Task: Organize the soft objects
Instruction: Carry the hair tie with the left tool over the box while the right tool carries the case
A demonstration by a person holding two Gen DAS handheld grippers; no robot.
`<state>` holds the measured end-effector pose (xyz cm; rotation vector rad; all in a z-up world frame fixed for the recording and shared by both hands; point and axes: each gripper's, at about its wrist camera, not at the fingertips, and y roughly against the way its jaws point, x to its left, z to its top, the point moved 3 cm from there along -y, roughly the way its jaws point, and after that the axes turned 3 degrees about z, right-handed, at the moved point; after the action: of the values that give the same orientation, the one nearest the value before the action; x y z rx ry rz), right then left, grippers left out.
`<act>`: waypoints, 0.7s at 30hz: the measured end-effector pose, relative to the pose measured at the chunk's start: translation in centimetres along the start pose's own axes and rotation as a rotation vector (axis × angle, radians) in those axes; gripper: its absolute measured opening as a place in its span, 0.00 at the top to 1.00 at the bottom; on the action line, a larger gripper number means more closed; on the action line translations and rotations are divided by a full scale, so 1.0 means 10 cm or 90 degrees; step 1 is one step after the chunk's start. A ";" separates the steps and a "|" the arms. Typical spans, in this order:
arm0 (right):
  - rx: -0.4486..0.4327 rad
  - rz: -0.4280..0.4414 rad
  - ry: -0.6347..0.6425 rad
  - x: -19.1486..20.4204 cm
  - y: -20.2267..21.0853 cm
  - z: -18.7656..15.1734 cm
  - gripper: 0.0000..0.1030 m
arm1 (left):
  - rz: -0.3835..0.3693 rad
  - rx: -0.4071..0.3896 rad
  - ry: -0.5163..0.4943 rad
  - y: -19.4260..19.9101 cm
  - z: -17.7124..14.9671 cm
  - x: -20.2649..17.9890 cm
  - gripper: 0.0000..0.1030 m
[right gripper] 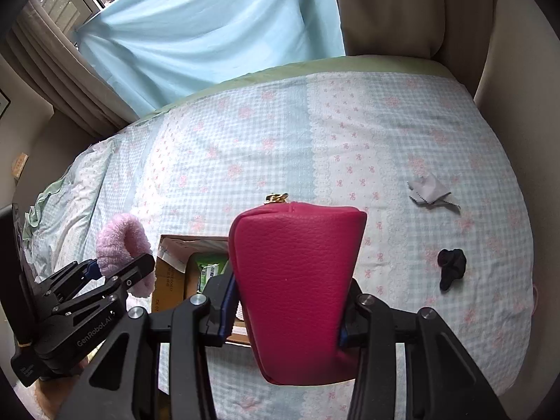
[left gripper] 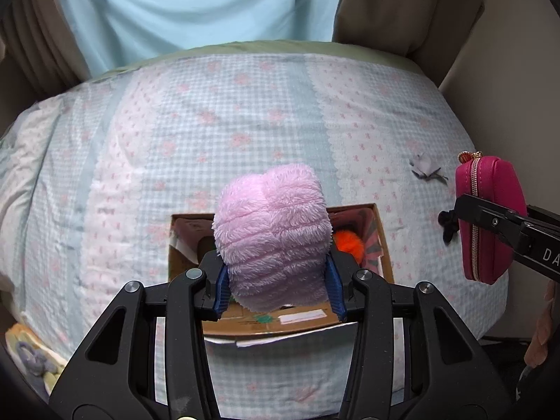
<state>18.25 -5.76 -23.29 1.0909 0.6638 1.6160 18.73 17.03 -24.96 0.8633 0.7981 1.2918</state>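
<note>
Left gripper (left gripper: 276, 280) is clamping a pink fluffy plush (left gripper: 273, 234); its body, lower left in the right wrist view, is reading "GenRobot.AI". Right gripper (right gripper: 287, 318) is pinching a magenta zip pouch (right gripper: 297, 280), showing "DA" at the left view's right edge.

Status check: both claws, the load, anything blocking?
Left claw shut on fluffy pink plush. Right claw shut on magenta zip pouch. Open cardboard box below, nothing blocking.

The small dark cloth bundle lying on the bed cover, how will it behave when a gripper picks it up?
The dark cloth bundle looks crumpled and soft, so it will probably flop and unroll when lifted. It seems light for its size. It lies flat on the bed cover, so it is unlikely to roll, though a pinch may also catch the cover.
</note>
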 end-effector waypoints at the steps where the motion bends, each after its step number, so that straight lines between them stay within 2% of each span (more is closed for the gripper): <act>1: 0.004 0.001 -0.003 0.10 -0.05 -0.02 0.61 | 0.000 0.007 -0.002 -0.05 -0.03 0.11 0.61; 6: 0.022 -0.010 -0.031 0.51 -0.34 -0.14 0.61 | 0.000 0.062 -0.024 -0.44 -0.22 0.54 0.61; 10: 0.049 -0.006 -0.060 0.71 -0.64 -0.25 0.61 | -0.009 0.111 -0.030 -0.79 -0.36 0.71 0.61; 16: 0.109 -0.004 -0.093 0.84 -1.16 -0.41 0.61 | -0.018 0.164 -0.074 -1.19 -0.54 0.63 0.61; 21: 0.166 -0.008 -0.115 0.78 -1.59 -0.52 0.61 | -0.013 0.198 -0.102 -1.45 -0.62 0.57 0.61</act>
<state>20.13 7.14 -36.36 1.4012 0.7730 1.4267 20.57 22.22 -40.78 1.1882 0.8911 1.0799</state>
